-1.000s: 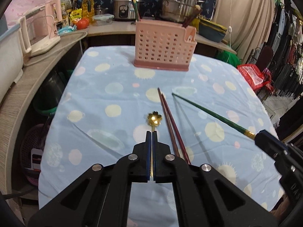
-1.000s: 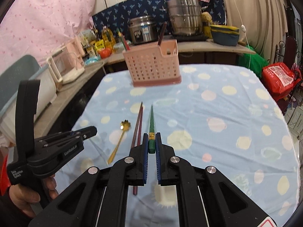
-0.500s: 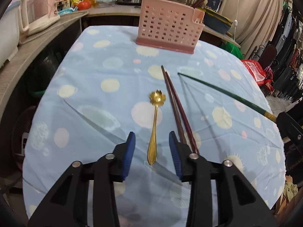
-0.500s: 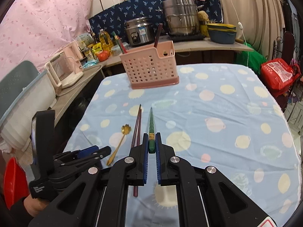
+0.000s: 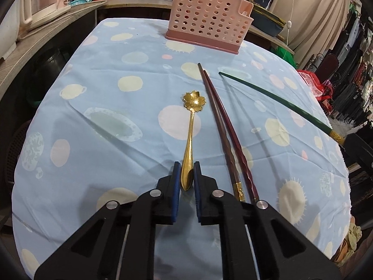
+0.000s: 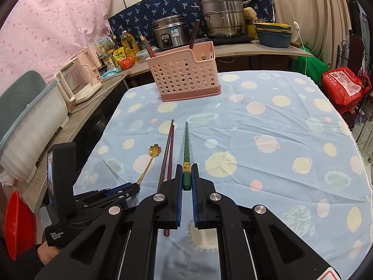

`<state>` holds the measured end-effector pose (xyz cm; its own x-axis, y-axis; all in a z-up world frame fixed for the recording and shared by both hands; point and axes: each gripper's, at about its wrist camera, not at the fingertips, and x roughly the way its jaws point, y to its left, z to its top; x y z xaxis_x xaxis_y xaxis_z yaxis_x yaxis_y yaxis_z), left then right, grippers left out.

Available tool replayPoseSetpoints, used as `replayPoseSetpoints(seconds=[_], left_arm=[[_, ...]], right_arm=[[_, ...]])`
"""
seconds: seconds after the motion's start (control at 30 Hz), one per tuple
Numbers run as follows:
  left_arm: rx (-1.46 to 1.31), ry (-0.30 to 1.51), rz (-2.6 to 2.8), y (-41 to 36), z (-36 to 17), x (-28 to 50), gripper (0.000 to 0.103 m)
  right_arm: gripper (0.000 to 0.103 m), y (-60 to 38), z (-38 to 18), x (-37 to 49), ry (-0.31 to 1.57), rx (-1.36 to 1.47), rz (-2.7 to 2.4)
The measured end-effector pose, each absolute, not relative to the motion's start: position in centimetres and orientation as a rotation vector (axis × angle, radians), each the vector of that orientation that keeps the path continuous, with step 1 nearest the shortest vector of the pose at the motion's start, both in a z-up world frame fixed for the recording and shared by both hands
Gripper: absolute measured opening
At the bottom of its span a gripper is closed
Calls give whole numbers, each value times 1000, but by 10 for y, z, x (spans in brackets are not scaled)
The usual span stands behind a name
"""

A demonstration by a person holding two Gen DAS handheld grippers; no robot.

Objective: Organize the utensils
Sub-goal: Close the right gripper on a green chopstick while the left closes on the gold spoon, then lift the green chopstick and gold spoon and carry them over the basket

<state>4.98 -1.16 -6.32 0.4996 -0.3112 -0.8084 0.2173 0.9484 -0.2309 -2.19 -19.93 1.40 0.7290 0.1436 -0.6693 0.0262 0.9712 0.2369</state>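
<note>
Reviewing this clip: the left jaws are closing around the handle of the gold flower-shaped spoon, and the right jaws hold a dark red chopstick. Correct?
Not quite. The right gripper holds the green chopstick, as the right wrist view shows; the dark red chopsticks lie on the tablecloth. The gold flower-shaped spoon part stands.

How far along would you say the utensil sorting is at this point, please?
Done: a few chopsticks already stand in the pink basket. In hand: the right tongs grip the green chopstick; the left tongs have just been closing around the gold spoon handle. Left: the brown chopstick pair on the cloth.
</note>
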Motion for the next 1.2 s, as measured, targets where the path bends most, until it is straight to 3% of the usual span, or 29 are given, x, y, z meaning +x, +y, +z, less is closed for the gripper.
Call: replayPoseSetpoints(seconds=[0.43,0.57,1.2], left_arm=[[-97,872,-300,0,-4,48,9],[-94,817,-301,4,22,53,1],[-58,570,-281,-5,121,112,1]], right_arm=[[7,-200,36,-24,692,236,72],[7,-203,56,-17,646,247,81],[7,-215,133,46,443,276,78]])
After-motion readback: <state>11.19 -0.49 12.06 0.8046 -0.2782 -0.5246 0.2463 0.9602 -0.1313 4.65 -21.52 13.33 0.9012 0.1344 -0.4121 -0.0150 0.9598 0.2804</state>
